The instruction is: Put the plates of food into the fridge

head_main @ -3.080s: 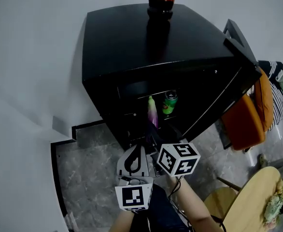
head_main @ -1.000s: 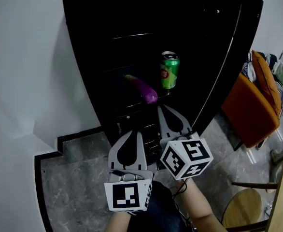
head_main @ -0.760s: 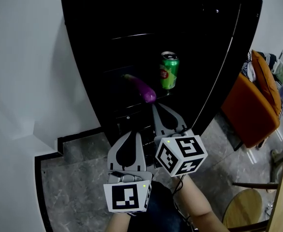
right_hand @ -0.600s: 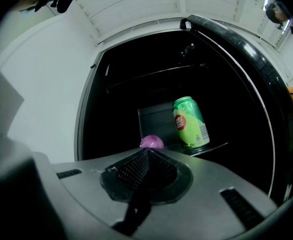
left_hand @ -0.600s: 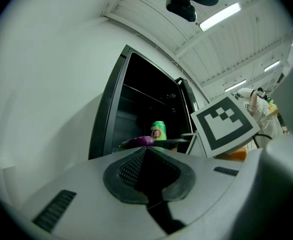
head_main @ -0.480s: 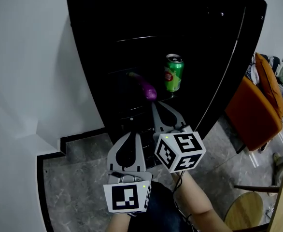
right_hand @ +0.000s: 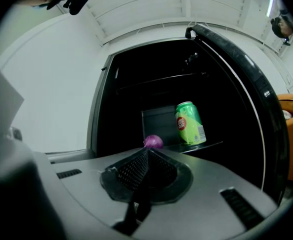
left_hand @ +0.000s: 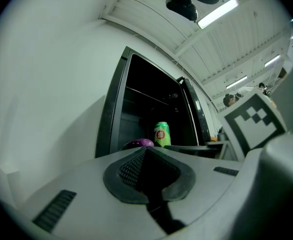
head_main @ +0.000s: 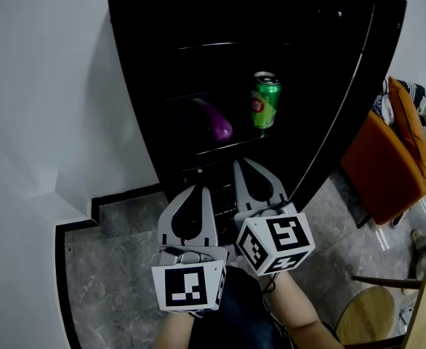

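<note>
No plate of food shows in any view. The black fridge (head_main: 147, 64) stands open, its shelf holding a green can (head_main: 265, 100) and a purple eggplant (head_main: 216, 122). Both grippers hover side by side in front of the opening, below the shelf. My left gripper (head_main: 196, 189) is shut and empty, and so is my right gripper (head_main: 240, 163). In the left gripper view, the left gripper (left_hand: 145, 150) points at the can (left_hand: 161, 134) and the eggplant (left_hand: 139, 143). The right gripper view shows the right gripper (right_hand: 147, 151) below the can (right_hand: 190, 123) and the eggplant (right_hand: 153, 142).
The fridge door (head_main: 355, 93) stands swung out to the right. An orange armchair (head_main: 384, 158) sits behind it, and a round wooden seat (head_main: 366, 315) is at the bottom right. A white wall (head_main: 46, 107) and a black-edged floor step (head_main: 89, 217) lie to the left.
The head view has come lower and nearer the fridge opening since the earliest frame. Both grippers stay shut in front of it; the right one has eased slightly back and down.
</note>
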`<act>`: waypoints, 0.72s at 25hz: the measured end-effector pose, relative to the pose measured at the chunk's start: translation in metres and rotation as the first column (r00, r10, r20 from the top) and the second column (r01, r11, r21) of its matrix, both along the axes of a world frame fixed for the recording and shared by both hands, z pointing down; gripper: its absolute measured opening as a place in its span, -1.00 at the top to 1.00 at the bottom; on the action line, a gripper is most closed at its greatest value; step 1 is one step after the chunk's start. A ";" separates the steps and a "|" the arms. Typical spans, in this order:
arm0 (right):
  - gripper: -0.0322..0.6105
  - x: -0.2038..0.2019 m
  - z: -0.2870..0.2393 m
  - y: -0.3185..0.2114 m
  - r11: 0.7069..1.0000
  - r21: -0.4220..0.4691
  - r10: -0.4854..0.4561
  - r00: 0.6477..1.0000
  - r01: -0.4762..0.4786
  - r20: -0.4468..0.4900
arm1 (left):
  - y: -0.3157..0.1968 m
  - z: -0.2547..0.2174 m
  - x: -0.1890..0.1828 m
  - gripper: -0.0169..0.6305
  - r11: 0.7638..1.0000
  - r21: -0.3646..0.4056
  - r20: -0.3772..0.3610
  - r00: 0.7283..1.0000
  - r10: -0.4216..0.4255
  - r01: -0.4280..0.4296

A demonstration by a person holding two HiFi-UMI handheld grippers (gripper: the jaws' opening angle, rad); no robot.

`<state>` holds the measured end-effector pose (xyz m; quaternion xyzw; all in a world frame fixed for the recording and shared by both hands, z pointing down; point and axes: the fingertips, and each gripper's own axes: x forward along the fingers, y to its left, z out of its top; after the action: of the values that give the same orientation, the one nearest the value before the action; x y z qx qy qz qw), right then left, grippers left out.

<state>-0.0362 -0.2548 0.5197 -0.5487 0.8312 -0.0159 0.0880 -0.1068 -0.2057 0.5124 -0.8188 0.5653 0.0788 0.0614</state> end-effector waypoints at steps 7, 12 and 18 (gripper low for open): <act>0.86 0.013 0.013 0.035 1.000 -0.004 0.010 0.999 -0.010 0.037 | 0.001 0.002 0.006 0.92 1.000 -0.019 0.001 1.000 0.023 -0.023; 0.86 0.022 0.022 0.043 1.000 -0.019 0.019 0.998 -0.018 0.064 | 0.003 0.010 0.014 0.92 0.999 -0.040 0.012 1.000 0.027 -0.027; 0.86 0.027 0.026 0.043 1.000 -0.019 0.013 0.996 -0.011 0.086 | 0.001 0.017 0.026 0.92 0.997 -0.066 0.012 0.999 0.043 -0.042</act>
<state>-0.0092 -0.2117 0.5455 -0.5533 0.8231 -0.0466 0.1190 -0.0812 -0.2052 0.5292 -0.8328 0.5495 0.0561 0.0363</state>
